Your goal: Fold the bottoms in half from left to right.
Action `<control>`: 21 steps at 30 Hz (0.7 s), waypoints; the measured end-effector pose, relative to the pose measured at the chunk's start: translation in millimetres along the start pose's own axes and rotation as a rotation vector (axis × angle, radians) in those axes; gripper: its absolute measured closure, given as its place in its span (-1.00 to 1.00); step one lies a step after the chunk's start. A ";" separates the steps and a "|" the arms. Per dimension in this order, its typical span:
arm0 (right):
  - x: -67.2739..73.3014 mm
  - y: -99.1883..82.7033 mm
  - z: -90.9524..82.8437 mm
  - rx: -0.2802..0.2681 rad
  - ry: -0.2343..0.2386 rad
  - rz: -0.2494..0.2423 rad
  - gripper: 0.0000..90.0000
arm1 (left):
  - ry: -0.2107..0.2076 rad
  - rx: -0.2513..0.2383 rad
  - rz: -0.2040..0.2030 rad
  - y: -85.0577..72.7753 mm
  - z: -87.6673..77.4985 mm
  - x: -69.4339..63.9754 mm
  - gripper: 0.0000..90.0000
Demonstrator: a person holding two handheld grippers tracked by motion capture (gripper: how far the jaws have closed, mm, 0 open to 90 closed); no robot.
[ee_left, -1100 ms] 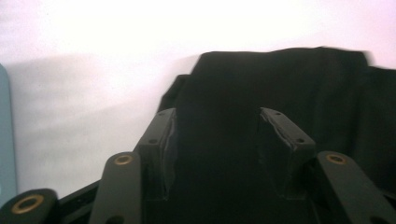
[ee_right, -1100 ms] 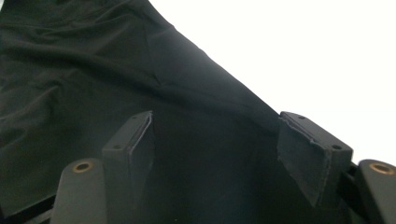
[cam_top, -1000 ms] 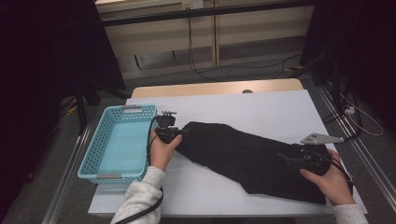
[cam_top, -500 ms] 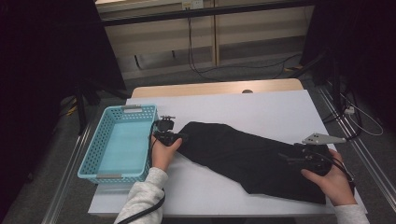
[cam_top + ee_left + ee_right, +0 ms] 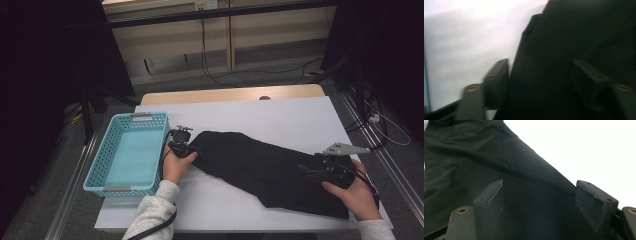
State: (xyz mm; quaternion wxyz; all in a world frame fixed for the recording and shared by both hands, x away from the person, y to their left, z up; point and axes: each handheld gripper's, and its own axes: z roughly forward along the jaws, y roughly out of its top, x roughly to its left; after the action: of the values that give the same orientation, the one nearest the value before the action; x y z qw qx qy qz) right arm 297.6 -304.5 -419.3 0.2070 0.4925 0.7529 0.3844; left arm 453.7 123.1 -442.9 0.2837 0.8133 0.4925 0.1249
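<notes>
**Black cloth stretched between two hand-held grippers**

A black cloth [image 5: 270, 172] lies slantwise across the white tabletop [image 5: 280, 115], from beside the blue basket [image 5: 127, 152] down toward the near right corner. The left hand-held gripper [image 5: 187, 149] sits at the cloth's upper left end; its jaws have just been closing and stand apart, with the cloth's edge between them [image 5: 541, 75], though blur hides whether the pads press on it. The right hand-held gripper [image 5: 325, 175] rests over the lower right end, its jaws apart with cloth [image 5: 499, 157] lying between the pads, not pinched.
</notes>
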 end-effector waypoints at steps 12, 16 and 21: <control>2.1 0.7 1.8 0.004 0.004 -0.006 -0.46 | -0.058 0.016 -0.055 1.0 -2.2 -1.4 0.54; 1.9 0.8 1.8 0.002 0.005 -0.005 -0.46 | -0.090 0.029 -0.079 2.3 -1.7 -3.2 0.79; 1.7 0.0 2.5 0.004 0.006 -0.003 -0.46 | -0.091 0.041 -0.091 3.8 -2.1 -4.1 0.83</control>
State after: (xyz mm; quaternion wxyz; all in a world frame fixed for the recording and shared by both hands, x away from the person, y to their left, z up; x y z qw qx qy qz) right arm 298.6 -302.0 -420.8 0.2042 0.4904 0.7552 0.3840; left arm 453.4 118.9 -438.7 0.2943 0.8005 0.5181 0.0647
